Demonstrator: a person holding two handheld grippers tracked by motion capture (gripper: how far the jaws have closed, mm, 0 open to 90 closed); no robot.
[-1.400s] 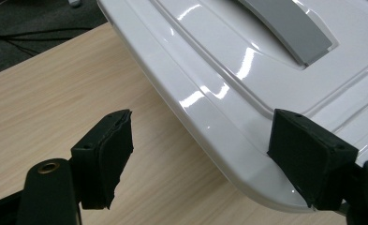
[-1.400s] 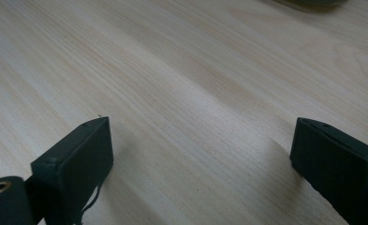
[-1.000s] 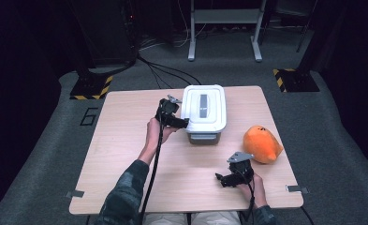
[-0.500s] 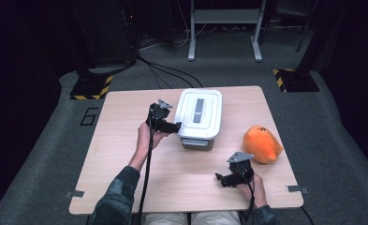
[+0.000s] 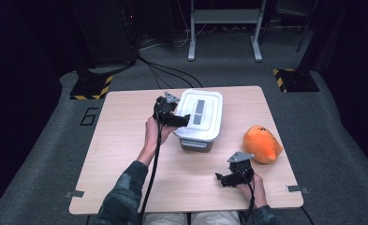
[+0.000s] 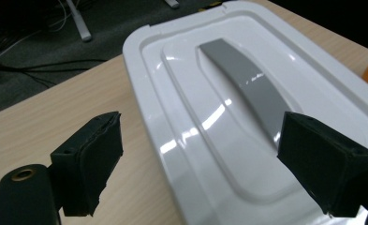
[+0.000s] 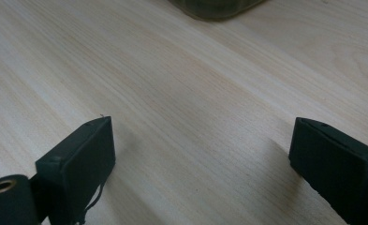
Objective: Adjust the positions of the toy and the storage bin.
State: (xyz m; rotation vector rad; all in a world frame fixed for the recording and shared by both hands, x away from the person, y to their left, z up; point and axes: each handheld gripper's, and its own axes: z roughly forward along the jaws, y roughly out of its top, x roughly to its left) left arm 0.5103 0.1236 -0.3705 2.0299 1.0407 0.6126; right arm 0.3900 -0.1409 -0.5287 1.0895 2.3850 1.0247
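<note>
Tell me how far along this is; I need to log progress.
Done: nothing visibly; the lid sits on the box, and the orange toy lies beside it. In hand: the open left gripper is at the lid's edge. Left: any lifting or loading; the right gripper is open over the table.

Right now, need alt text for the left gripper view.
The open left gripper hangs over the near edge of a white box lid with a grey handle strip along its middle. The box sits on a light wood table, with dark floor beyond.
</note>
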